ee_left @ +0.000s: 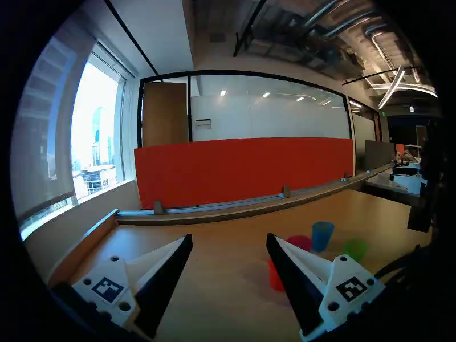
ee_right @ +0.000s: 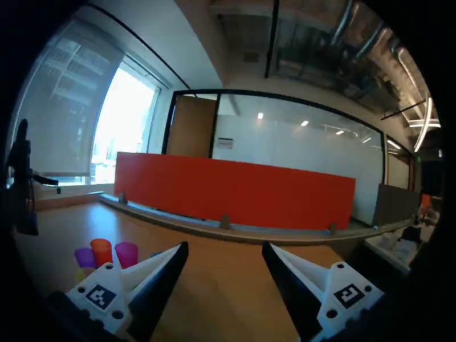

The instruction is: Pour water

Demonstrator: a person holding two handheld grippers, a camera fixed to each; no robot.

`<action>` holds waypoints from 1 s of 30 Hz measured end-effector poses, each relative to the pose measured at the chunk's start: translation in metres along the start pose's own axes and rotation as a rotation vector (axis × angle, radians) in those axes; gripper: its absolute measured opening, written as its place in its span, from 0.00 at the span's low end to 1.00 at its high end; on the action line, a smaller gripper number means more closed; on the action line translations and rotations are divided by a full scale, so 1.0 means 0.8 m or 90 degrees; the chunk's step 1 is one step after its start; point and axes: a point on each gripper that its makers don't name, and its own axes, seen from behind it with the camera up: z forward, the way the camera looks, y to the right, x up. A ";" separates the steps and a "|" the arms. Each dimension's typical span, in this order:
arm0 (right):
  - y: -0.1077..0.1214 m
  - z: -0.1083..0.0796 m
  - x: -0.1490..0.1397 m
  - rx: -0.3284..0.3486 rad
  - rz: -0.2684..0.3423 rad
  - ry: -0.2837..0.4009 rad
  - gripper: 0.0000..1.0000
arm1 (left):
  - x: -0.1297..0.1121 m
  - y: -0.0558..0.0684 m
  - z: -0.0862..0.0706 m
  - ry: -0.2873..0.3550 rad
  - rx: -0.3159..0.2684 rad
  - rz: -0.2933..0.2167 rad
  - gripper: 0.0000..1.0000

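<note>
Over the wooden desk (ee_left: 228,256) my left gripper (ee_left: 229,245) stands open with nothing between its fingers. To its right stand a blue cup (ee_left: 322,235), a pink cup (ee_left: 300,243), a green cup (ee_left: 355,248) and a red cup (ee_left: 275,276), the red one partly behind the right finger. My right gripper (ee_right: 224,251) is open too, empty, above the same desk (ee_right: 228,285). At its left stand an orange cup (ee_right: 101,251), a purple cup (ee_right: 85,257) and a pink cup (ee_right: 126,253); a yellow cup (ee_right: 83,275) peeks from behind the left finger.
An orange divider panel (ee_left: 245,168) runs along the desk's far edge, with a glass wall behind it. A bright window (ee_left: 97,148) is at the left. A dark stand (ee_right: 21,176) rises at the far left of the right gripper view. Other desks (ee_left: 404,179) lie at the right.
</note>
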 end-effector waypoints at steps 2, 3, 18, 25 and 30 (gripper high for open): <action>-0.004 0.000 -0.001 0.013 -0.005 -0.006 1.00 | -0.001 0.002 0.001 -0.003 -0.005 0.002 0.96; -0.006 0.000 -0.002 0.019 -0.008 -0.009 1.00 | -0.001 0.002 0.001 -0.005 -0.008 0.002 0.96; -0.035 -0.004 -0.013 0.106 -0.029 -0.053 1.00 | 0.003 0.004 0.005 -0.022 -0.024 0.011 0.96; -0.046 -0.005 -0.019 0.140 -0.029 -0.071 1.00 | 0.004 0.008 0.007 -0.024 -0.032 0.017 0.96; -0.056 -0.007 -0.027 0.167 -0.039 -0.089 1.00 | 0.004 0.009 0.011 -0.026 -0.032 0.017 0.96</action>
